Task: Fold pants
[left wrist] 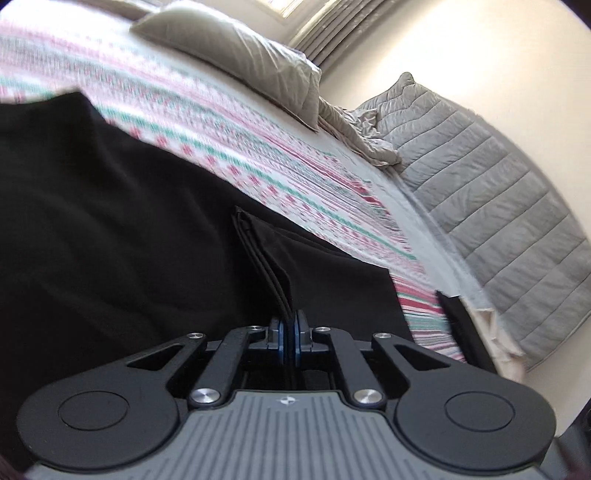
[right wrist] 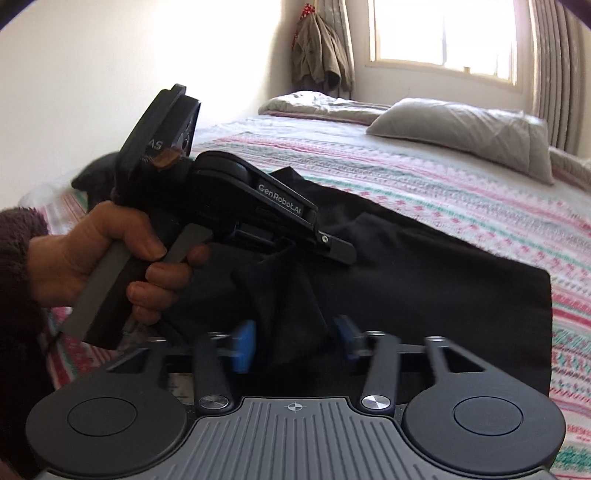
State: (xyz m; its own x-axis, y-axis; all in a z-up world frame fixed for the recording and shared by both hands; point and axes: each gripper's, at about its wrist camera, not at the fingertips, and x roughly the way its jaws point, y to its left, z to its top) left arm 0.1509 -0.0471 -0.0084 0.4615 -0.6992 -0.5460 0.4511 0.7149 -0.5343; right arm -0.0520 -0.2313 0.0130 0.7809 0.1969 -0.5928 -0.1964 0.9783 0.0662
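Note:
Black pants [left wrist: 110,229] lie on a bed with a pink, green and white patterned cover [left wrist: 221,147]. My left gripper [left wrist: 289,332] is shut on a folded edge of the pants, with several layers running between its blue pads. In the right wrist view the pants [right wrist: 424,266] spread to the right, and the left gripper [right wrist: 258,206], held by a hand, grips a bunch of cloth. My right gripper [right wrist: 295,343] is open, its blue pads [right wrist: 243,343] standing on either side of the hanging black cloth without pinching it.
A grey pillow [left wrist: 240,55] and a grey quilted duvet [left wrist: 498,192] lie at the head of the bed. A window [right wrist: 443,33] and curtains are behind. Clothes [right wrist: 317,55] hang in the corner. Another dark item [right wrist: 96,177] lies at the left of the bed.

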